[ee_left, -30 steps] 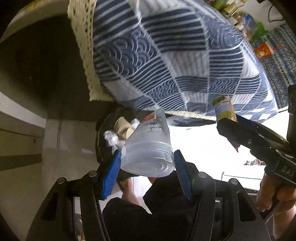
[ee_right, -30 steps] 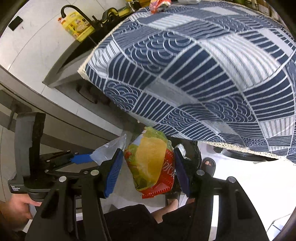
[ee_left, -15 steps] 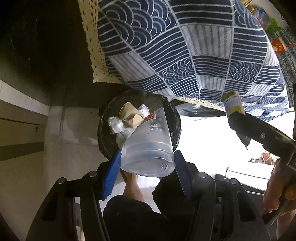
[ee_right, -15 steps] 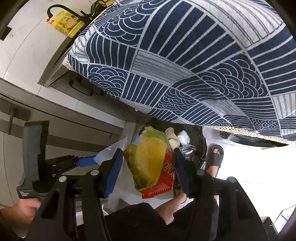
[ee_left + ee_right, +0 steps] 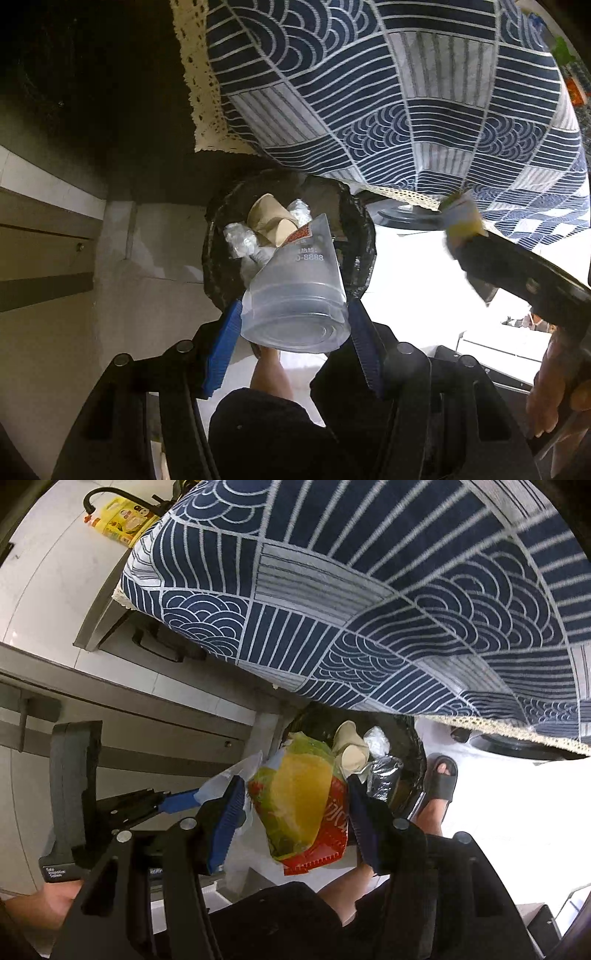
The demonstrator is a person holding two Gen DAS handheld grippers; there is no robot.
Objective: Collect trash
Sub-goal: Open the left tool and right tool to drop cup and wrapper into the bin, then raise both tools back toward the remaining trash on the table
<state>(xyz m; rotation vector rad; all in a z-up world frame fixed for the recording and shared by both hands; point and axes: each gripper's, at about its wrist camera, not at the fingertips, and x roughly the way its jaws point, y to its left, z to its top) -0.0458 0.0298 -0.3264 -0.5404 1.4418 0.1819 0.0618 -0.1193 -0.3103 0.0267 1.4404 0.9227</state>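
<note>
My left gripper (image 5: 293,345) is shut on a clear plastic cup (image 5: 295,295) and holds it just above a black-lined trash bin (image 5: 218,236) on the floor. The bin holds paper cups (image 5: 269,221) and crumpled plastic (image 5: 240,238). My right gripper (image 5: 295,814) is shut on a yellow, green and red snack bag (image 5: 295,805), held over the same bin (image 5: 410,746). The right gripper also shows at the right of the left wrist view (image 5: 461,225). The left gripper shows at the left of the right wrist view (image 5: 221,782).
A table with a blue and white patterned cloth (image 5: 406,110) overhangs the bin. Grey cabinets (image 5: 110,716) stand to the left. A yellow bottle (image 5: 118,520) sits on the counter. The person's sandalled foot (image 5: 441,779) is beside the bin.
Both grippers have moved down and closer to the bin, which now shows fully below them. Both still hold their items.
</note>
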